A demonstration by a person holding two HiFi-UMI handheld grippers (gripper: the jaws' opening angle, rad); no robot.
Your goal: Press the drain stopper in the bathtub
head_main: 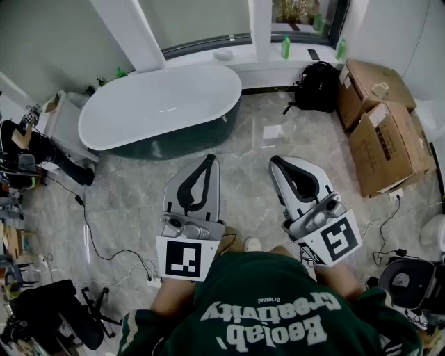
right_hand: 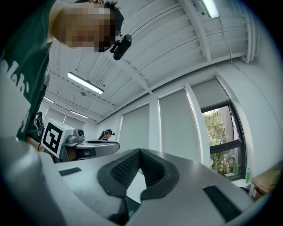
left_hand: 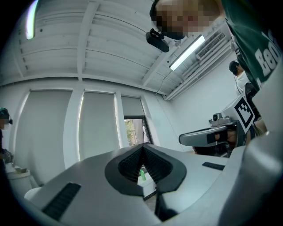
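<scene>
White bathtub [head_main: 160, 104] well ahead. L gripper [head_main: 208, 158], R gripper [head_main: 275, 161] pressed together, empty. Stopper unseen; prob. hard, springy: best pushed at top middle.

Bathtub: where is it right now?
Head view, upper left: the bathtub stands below the window, ahead of the left tool and apart from it, with a black backpack off to its right.

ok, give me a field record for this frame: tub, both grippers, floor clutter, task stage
bathtub: white, oval, ahead of both grippers; drain stopper not discernible
left gripper: jaws together, empty, short of the bathtub
right gripper: jaws together, empty, short of the bathtub
floor clutter: cardboard boxes, black backpack at right
task stage: neither gripper at the bathtub yet
</scene>
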